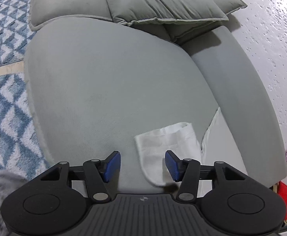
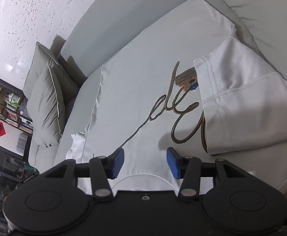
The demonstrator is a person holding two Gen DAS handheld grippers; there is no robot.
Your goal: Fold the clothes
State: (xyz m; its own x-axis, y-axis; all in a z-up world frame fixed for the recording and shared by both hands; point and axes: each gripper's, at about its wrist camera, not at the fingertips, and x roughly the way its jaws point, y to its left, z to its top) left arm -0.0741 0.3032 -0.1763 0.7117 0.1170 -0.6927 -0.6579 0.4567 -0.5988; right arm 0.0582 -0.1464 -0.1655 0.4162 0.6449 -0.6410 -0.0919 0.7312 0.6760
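Grey sofa (image 1: 108, 82) w/ cushions (image 1: 163, 2), blue-white rug (image 1: 3, 106), bookshelf (image 2: 3, 106) by speckled wall (image 1: 271, 39).

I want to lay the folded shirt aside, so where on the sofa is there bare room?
The widest bare patch is the grey seat cushion, bordered by the pillows, the backrest and the white sleeve near the left gripper. The other end is crowded: the white T-shirt covers the seat under the right gripper.

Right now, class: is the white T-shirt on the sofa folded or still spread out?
Partly folded. One sleeve is turned in over the gold script print; the rest of the white T-shirt lies spread flat on the sofa.
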